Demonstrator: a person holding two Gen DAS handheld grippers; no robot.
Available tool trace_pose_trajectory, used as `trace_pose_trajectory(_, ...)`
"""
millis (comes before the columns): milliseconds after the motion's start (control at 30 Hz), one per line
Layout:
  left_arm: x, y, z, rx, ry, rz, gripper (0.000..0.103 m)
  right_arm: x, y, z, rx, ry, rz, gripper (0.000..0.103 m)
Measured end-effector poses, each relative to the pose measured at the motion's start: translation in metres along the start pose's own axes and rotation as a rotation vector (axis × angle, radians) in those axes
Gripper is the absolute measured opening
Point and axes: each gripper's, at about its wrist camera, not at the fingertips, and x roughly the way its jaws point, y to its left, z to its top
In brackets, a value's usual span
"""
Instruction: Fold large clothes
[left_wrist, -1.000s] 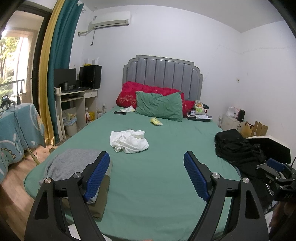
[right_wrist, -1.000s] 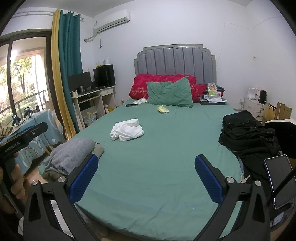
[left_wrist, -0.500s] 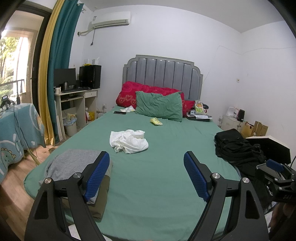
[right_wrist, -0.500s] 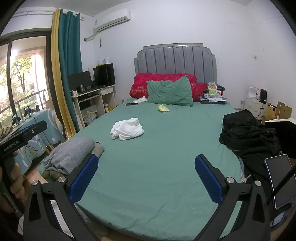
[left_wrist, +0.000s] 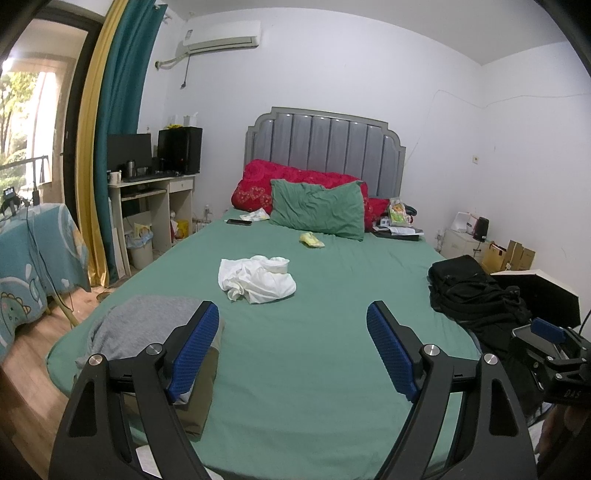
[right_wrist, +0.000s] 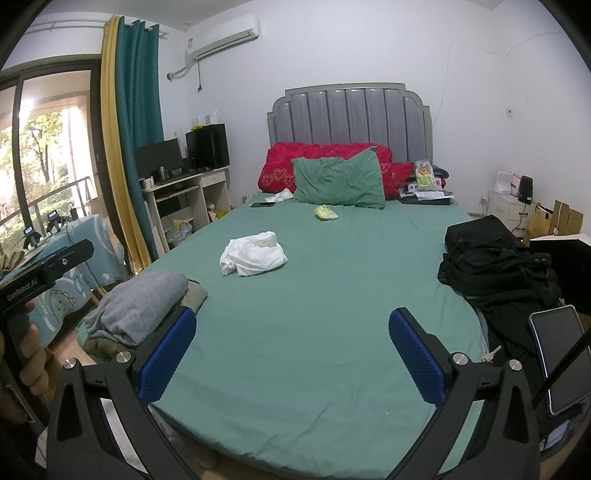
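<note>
Crumpled white cotton garment (left_wrist: 256, 278) lies mid-bed on the green-sheeted bed (left_wrist: 314, 350), well apart from both tools. Folded grey garment (left_wrist: 144, 325) stacked on an olive one at the bed's near-left corner; black clothes heap (left_wrist: 476, 295) on the right edge. Left hand-held gripper (left_wrist: 291, 350) and right hand-held gripper (right_wrist: 291, 354) hover spread wide, holding nothing.

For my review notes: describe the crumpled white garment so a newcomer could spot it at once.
Start at the green-sheeted bed. The white garment lies rumpled near its middle, apart from everything else. It is the only white cloth there: the grey folded pile sits at the left edge, the black heap at the right.
</note>
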Motion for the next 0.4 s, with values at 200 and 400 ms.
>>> trace_pose_trajectory(200, -0.0001, 0.0008, 0.0014, -0.007, 0.002, -0.001, 0.085, 0.0006, 0.0001, 0.0007, -0.002, 0.002, -0.001, 0.102)
trace_pose_trajectory(400, -0.0003, 0.0008, 0.0021, -0.003, -0.003, -0.002, 0.085, 0.0007, -0.0005, -0.0008, -0.001, 0.003, -0.001, 0.102)
